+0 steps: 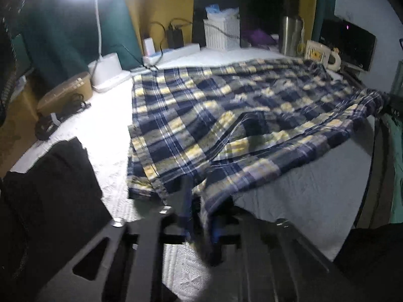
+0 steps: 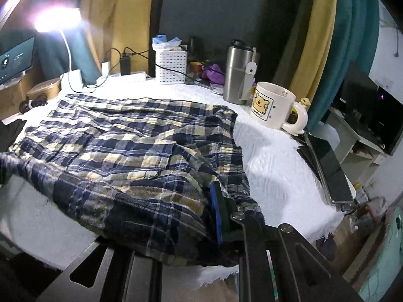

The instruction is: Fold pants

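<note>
The left gripper (image 1: 199,216) is pinched nearly shut on a near edge of the plaid pants (image 1: 226,115), a fold of blue, yellow and white checked cloth hanging down between its dark fingers. The pants spread away ahead of it across the white textured cloth (image 1: 105,136) that covers the table, their far right corner drooping over the edge. To the left of this gripper lies a black garment (image 1: 50,191); farther ahead on the left stands a white desk lamp (image 1: 105,73), lit and glaring. In the right wrist view the right gripper (image 2: 226,214) is narrowed on the near right corner of the pants (image 2: 131,151), the fabric bunched around its blue-padded finger (image 2: 216,211). Ahead and to the right of it stands a cream mug (image 2: 273,107) printed with a yellow cartoon bear and a line of small writing too tiny to read. Just behind the mug stands a steel tumbler (image 2: 238,73) with a black lid, and left of that a white slotted basket (image 2: 171,66). A dark tablet (image 2: 327,166) lies at the table edge to the right of the gripper. No brand name can be read on anything.
</note>
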The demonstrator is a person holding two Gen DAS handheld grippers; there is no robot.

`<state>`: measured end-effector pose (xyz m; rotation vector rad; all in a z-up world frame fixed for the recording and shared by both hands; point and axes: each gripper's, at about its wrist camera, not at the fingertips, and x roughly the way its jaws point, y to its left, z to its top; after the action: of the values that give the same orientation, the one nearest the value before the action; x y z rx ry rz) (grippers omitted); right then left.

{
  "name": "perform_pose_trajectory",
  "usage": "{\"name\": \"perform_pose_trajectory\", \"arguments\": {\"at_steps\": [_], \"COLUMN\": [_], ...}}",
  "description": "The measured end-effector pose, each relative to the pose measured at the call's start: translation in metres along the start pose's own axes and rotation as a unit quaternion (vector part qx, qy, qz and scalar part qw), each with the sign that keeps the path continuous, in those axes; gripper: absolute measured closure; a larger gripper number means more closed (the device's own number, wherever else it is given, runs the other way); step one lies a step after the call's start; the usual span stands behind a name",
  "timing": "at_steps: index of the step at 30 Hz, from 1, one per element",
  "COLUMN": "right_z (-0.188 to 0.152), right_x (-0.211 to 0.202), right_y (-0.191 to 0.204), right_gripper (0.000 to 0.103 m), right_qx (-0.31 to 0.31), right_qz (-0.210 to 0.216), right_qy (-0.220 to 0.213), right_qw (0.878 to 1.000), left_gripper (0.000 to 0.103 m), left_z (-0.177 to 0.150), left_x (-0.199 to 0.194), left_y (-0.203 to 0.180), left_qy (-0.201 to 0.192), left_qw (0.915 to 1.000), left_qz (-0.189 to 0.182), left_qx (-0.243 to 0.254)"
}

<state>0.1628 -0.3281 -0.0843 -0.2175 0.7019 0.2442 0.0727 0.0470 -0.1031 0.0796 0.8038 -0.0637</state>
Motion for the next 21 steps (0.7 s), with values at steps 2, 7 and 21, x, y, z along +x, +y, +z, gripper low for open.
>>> {"name": "perform_pose_trajectory", "arguments": {"at_steps": [2, 7, 21], "right_z": [0.001, 0.006, 0.024], "right_x": [-0.004, -0.021, -0.080], "right_y": [0.002, 0.003, -0.005], "right_gripper": [0.086, 0.087, 0.088], "right_qx": [-0.001, -0.001, 0.007], "right_qz": [-0.003, -0.004, -0.022], "right_qy": [-0.006, -0.027, -0.104], "right_qw": [1.000, 1.000, 0.994], "left_gripper": [0.099, 0.099, 0.100], "left_z": [0.003, 0.014, 0.039], "left_x": [-0.011, -0.039, -0.129], "left_y": [0.000, 0.003, -0.009], "left_qy": [-0.016, -0.053, -0.144], "left_qw": [0.9998, 0.9984, 0.9892], "left_qz": [0.009, 0.018, 0.026], "left_qx": [0.001, -0.008, 0.006]}}
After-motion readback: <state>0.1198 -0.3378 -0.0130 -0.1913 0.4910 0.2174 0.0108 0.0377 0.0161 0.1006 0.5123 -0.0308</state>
